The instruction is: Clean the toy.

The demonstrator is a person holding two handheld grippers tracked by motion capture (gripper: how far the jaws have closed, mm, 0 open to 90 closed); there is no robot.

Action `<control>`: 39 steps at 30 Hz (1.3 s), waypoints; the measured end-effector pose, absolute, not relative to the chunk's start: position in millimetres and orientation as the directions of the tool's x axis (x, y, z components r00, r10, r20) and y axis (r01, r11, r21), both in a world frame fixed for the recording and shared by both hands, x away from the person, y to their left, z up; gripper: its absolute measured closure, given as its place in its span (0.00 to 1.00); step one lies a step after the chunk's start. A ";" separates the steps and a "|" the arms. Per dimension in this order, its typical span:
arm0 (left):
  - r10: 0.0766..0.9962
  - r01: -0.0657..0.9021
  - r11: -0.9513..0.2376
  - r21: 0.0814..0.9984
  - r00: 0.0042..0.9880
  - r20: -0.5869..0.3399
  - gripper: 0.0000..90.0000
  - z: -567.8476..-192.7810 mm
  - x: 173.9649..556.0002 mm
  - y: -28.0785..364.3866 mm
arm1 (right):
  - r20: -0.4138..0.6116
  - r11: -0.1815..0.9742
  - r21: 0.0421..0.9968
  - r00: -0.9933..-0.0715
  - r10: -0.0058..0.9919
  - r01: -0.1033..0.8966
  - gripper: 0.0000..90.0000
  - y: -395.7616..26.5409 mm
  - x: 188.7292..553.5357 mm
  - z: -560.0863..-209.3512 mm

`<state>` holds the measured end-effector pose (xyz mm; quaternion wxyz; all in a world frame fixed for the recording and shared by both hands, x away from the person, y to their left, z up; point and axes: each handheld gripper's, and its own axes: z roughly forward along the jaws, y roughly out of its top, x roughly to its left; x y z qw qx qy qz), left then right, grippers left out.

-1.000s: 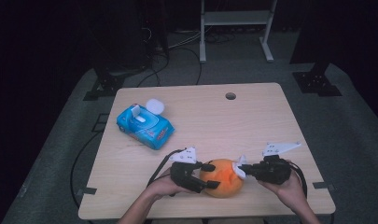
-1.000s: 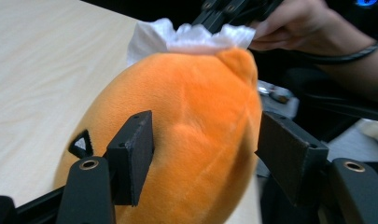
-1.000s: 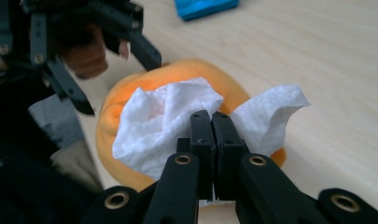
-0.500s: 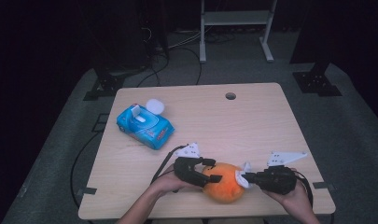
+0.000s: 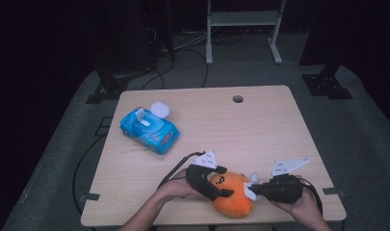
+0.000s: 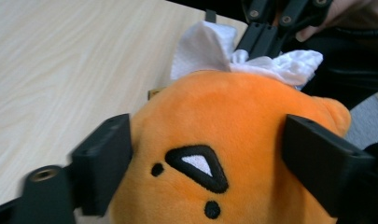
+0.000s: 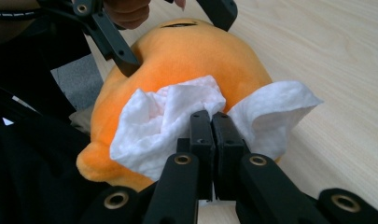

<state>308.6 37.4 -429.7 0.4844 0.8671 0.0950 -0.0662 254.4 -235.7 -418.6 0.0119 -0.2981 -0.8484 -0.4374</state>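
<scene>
Close to the near edge of the table (image 5: 279,125), an orange plush toy (image 5: 233,195) lies between the two tools. The left gripper (image 5: 213,182) straddles the toy's face side; its jaws have just been opening, and in the left gripper view they stand apart on either flank of the plush, at its surface, though whether they press on it cannot be told. The right gripper (image 5: 253,191) meets the toy from the other side, its jaws together and clamped on a white wipe (image 7: 177,121), which is bunched against the orange fabric. Farther back, toward the table's left side, a blue wipes pack (image 5: 149,130) lies with its lid up. Beyond that, a round hole (image 5: 238,99) sits near the table's far edge.
</scene>
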 end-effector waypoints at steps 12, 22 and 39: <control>0.162 0.132 -0.449 0.884 0.985 -0.065 0.64 -399.3 309.5 44.1 | 0.255 0.379 0.783 -0.810 0.528 0.494 0.98 -241.2 264.3 -402.2; 0.311 0.130 -0.456 0.881 0.950 0.020 0.62 -411.0 335.6 60.3 | 0.196 0.366 0.802 -0.787 0.586 0.472 0.98 -218.3 315.6 -404.1; 0.304 0.176 -0.391 0.903 0.951 -0.054 0.43 -406.5 330.4 75.5 | 0.170 0.284 0.803 -0.658 0.733 0.524 0.96 -272.0 339.1 -416.9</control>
